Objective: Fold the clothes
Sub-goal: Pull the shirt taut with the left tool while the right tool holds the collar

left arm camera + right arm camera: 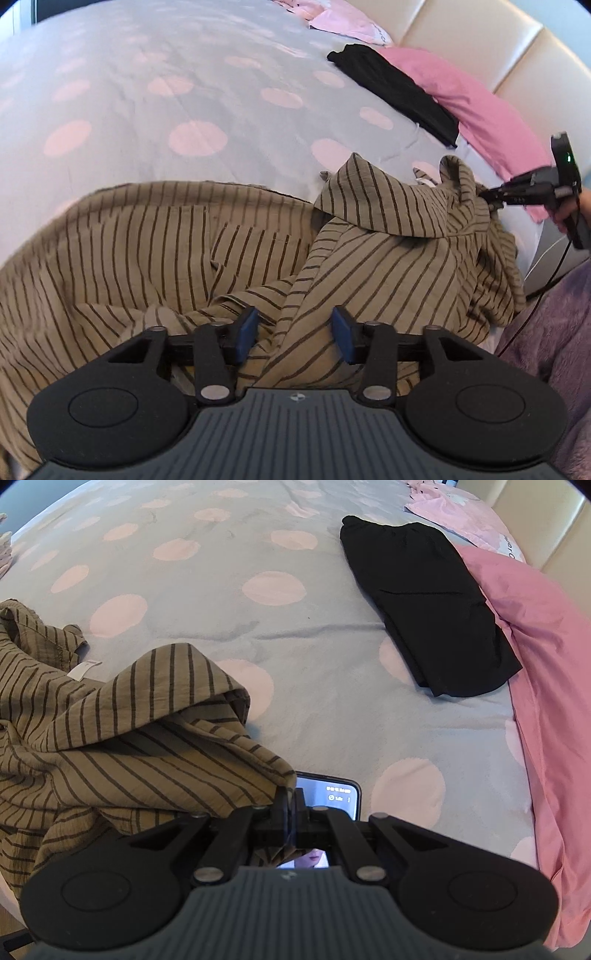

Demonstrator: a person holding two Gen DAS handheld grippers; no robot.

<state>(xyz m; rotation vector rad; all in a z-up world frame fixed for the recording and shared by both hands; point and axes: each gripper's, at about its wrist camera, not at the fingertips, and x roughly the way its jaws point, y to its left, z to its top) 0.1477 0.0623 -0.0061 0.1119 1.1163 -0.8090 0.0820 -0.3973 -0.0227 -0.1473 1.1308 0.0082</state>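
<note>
Left hand-held gripper gapes narrowly over the striped shirt; right hand-held gripper pinches shirt hem on the polka-dot bed.

Left wrist view: close above striped shirt, angled down across bed. Right wrist view: likewise, probably further right. Shared: shirt, black garment.

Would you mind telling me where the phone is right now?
In the right wrist view, the phone lies screen-up on the bedspread, just under the right gripper and partly covered by the striped shirt.
</note>
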